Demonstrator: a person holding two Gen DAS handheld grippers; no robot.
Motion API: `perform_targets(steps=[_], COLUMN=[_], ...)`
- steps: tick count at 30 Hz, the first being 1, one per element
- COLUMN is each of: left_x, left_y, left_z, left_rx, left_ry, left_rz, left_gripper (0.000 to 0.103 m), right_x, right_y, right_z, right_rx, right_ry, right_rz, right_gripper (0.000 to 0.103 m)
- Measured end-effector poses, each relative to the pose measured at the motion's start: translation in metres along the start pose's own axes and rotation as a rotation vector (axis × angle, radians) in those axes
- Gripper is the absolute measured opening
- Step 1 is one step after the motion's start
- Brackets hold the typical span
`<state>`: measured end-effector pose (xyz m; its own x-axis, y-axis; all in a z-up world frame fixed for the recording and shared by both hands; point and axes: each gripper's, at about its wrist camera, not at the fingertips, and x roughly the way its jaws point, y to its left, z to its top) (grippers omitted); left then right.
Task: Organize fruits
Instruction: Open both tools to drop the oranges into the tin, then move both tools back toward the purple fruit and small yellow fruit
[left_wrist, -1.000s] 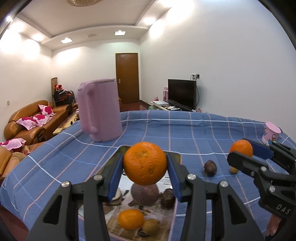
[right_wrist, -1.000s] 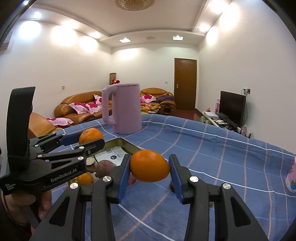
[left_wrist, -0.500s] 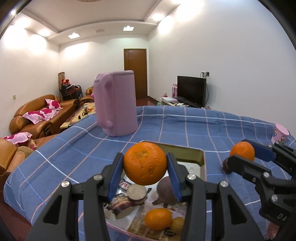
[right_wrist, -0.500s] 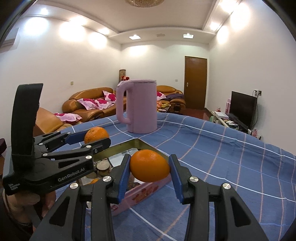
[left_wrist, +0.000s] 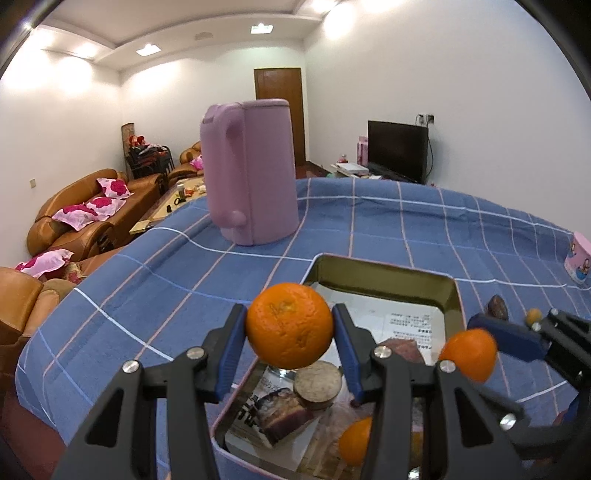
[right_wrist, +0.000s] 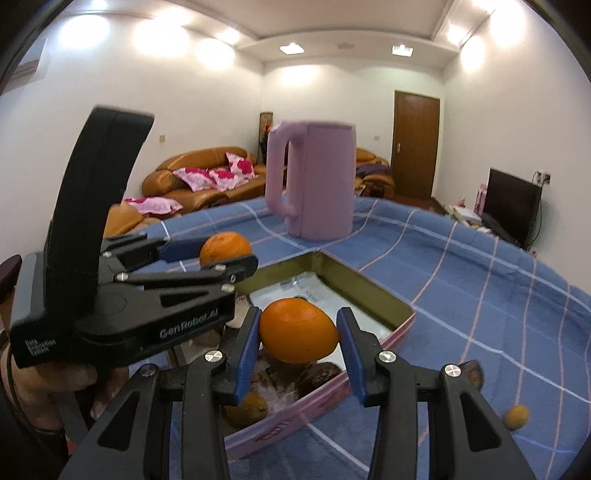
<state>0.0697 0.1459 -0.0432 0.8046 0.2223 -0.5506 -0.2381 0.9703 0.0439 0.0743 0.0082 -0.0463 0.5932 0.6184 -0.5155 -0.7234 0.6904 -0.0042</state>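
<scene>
Each gripper, left gripper (left_wrist: 290, 328) and right gripper (right_wrist: 298, 332), was clamped on an orange above the part-filled tin (left_wrist: 384, 275); two small fruits (right_wrist: 516, 416) remained on the tablecloth (left_wrist: 166, 280).

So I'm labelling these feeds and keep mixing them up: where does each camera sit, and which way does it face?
Left wrist: sits on the left gripper, facing along its fingers over the tin tray toward the pink kettle; its orange fills the jaws; right gripper at right.
Right wrist: sits on the right gripper holding another orange; left gripper and the person's hand at left.
Shared: tray, kettle, both oranges, blue checked cloth.
</scene>
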Motion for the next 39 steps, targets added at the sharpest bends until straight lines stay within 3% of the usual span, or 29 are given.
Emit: perform_targets(steps=[7,9,11,16,21,25,30,34,39], left_x=[0.006,0.002,-0.005,-0.022,-0.038,-0.044,-0.039,-0.027,-0.011], left_y=[-0.001,0.000,0.001,-0.002,-0.029,-0.063,-0.108,-0.136,-0.159], left_z=[-0.002,-0.001,0.001,0.007,0.011,0.016,0.016,0.014,0.014], left_rx=[0.004,0.004,-0.008,-0.022,0.009,0.060,0.127,0.164,0.196], left_ry=[0.025,0.006,-0.013,-0.049,-0.079,-0.086,-0.063,-0.037,-0.009], left_rz=[0.002,0.020,0.023,0.010,-0.039,-0.094,-0.142,-0.153,-0.148], left_gripper=[0.055,0.063,0.071,0.073,0.073,0.073,0.073,0.073,0.073], right_x=[0.014,0.016,0.014,-0.003,-0.038,-0.064,-0.084,-0.083,-0.071], right_y=[0.002,0.003,0.004,-0.001,-0.028,-0.066,-0.120,-0.147,-0.159], right_z=[-0.006,-0.007,-0.007,-0.009,-0.015,-0.024,-0.040,-0.051,-0.057], right_rx=[-0.003,-0.004,-0.009,-0.006,0.020,0.072,0.225,0.296,0.318], right_ry=[0.077,0.085,0.075,0.046,0.012,0.019,0.028,0.066,0.122], right_rz=[0.012,0.012,0.003,-0.017,-0.078,-0.177,-0.319,-0.378,-0.382], right_gripper=[0.044,0.047,0.055,0.056,0.056,0.056,0.056,0.056,0.056])
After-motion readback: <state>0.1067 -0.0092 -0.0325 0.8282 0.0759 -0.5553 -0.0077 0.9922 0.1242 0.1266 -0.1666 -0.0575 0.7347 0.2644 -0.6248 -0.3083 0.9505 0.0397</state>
